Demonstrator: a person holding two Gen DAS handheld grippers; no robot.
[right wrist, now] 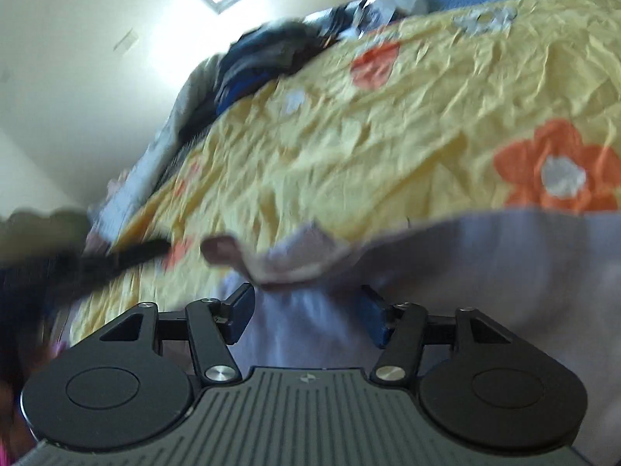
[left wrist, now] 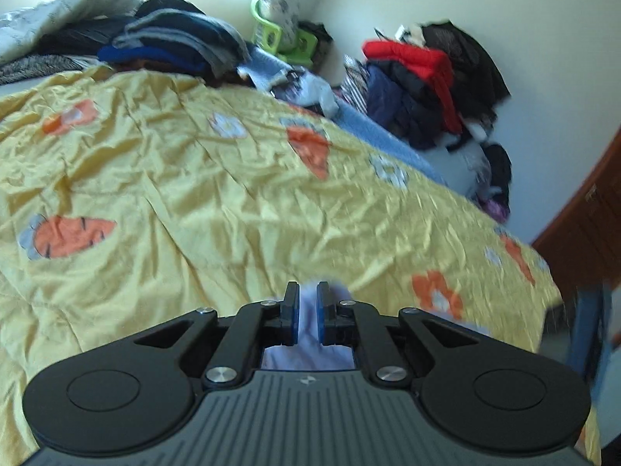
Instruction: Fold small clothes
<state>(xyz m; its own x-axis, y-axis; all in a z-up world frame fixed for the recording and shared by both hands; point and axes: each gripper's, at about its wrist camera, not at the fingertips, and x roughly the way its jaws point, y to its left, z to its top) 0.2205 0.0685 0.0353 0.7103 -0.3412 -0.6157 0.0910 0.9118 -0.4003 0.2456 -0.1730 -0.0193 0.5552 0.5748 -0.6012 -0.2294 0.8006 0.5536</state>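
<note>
Blurred pale lilac garment (right wrist: 485,272) on yellow bedspread (left wrist: 174,163), mostly hidden under grippers, left gripper (left wrist: 308,312) pinching its fabric, right gripper (right wrist: 306,316) spread wide over it.

Crinkled, faintly glossy cloth bedspread (left wrist: 194,178) (soft lilac garment (right wrist: 485,272)).

We've got loads of open yellow quilt (left wrist: 186,178) to move over, but stacked clothes (left wrist: 174,39) crowd its far edge and another heap (left wrist: 431,77) blocks the corner.
</note>
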